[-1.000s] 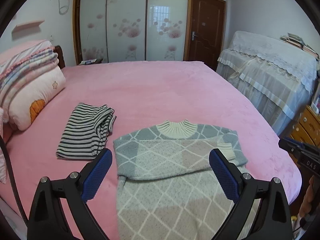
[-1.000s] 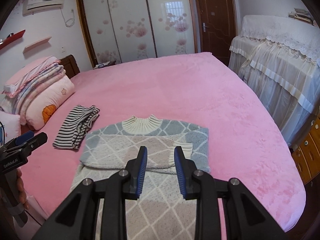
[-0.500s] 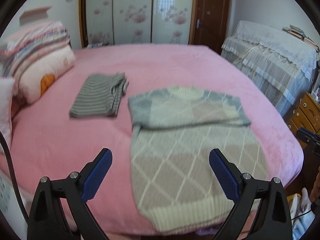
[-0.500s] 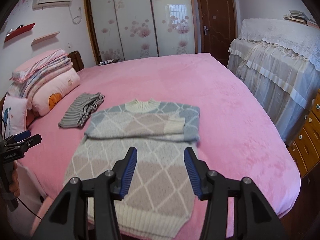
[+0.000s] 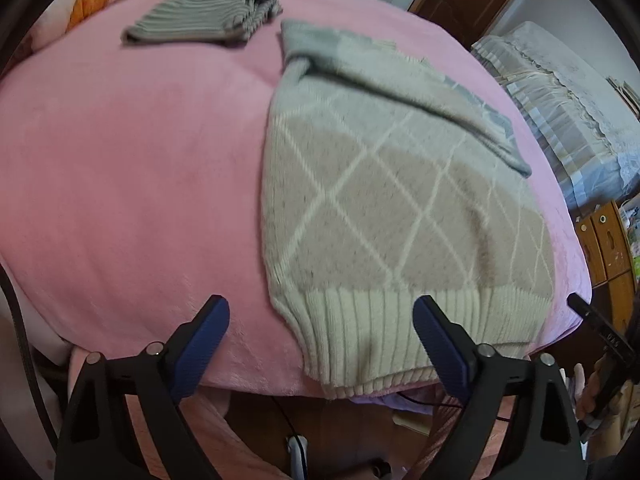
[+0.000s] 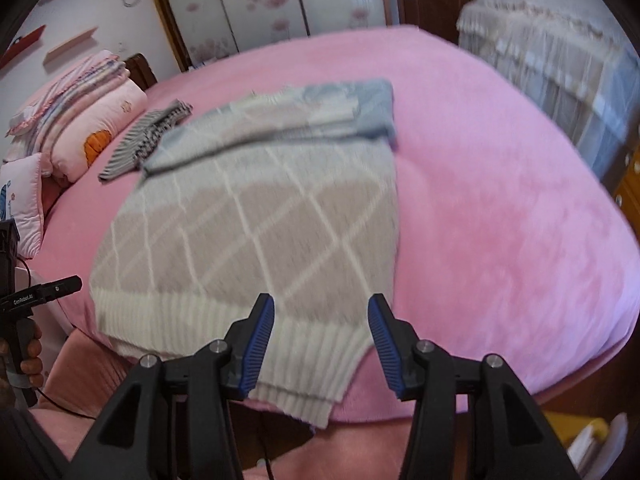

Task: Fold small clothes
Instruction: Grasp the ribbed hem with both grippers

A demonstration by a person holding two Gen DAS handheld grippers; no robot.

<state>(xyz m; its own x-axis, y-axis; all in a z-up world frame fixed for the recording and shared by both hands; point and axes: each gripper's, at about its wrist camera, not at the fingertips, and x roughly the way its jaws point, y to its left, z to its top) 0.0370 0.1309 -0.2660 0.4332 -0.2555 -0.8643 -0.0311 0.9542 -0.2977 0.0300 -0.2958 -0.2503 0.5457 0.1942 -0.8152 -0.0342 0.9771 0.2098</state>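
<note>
Comparing with a second ago: both views have tipped down from the far wall to the near edge of the bed [image 5: 120, 184], and the sweater's ribbed hem, then out of frame, now fills the bottom of each. Both cameras sit lower and closer to that edge. Sweater and striped garment lie as they did.

Left gripper [image 5: 320, 344]: jaws wide apart and closing slightly, nothing clamped. They straddle the left corner of the hem without touching it; one pad is over bare pink cover, the other over the ribbing.

Right gripper [image 6: 322, 340]: jaws now moderately apart, wider than a second ago, nothing between the pads. They hover over the right corner of the hem.

Sweater [image 5: 400, 200]: grey and beige diamond knit, flat on the bed, both sleeves folded across the chest, hem overhanging the near edge.

Striped garment [image 5: 204, 16]: folded, toward the far left corner of the bed, just beside the sweater's shoulder; contact cannot be told.

Containers: none seen.

Count: two garments, two grippers, one stack of folded bedding [image 6: 80, 108] at the headboard end.
</note>
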